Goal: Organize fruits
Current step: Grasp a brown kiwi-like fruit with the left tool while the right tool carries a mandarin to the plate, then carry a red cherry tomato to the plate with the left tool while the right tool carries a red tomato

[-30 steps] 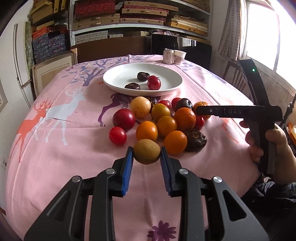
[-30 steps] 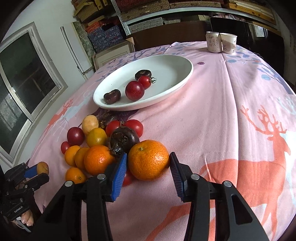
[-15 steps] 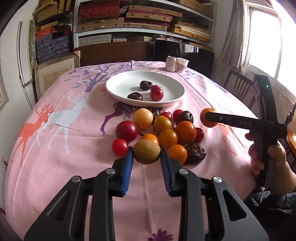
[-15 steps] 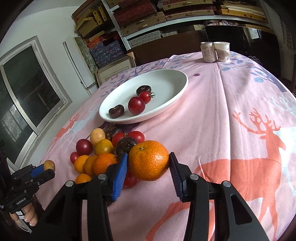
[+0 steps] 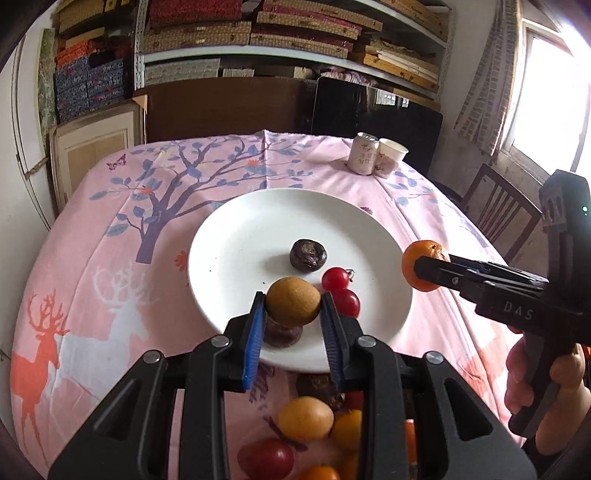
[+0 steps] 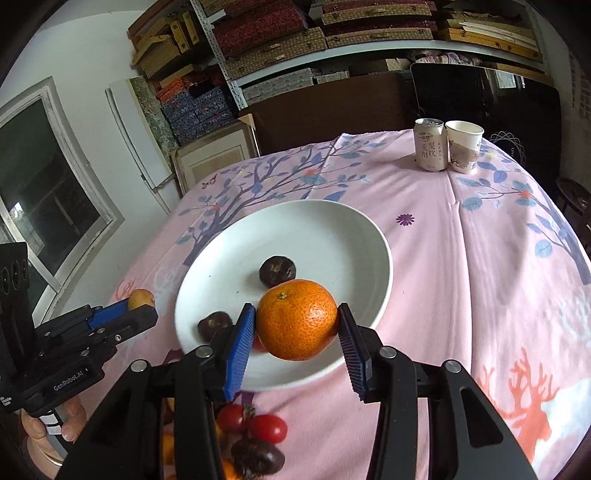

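Note:
My left gripper is shut on a brown-yellow round fruit and holds it above the near edge of the white plate. My right gripper is shut on an orange mandarin and holds it above the near right part of the plate. The plate holds two dark wrinkled fruits and red cherry tomatoes. The right gripper with the mandarin also shows in the left wrist view. More fruits lie on the cloth below my grippers, partly hidden.
A drink can and a paper cup stand at the far right of the pink tablecloth. A wooden chair stands at the table's right side. Shelves with boxes fill the back wall.
Both grippers have lifted and moved forward from the fruit pile to above the plate, each still carrying its fruit.

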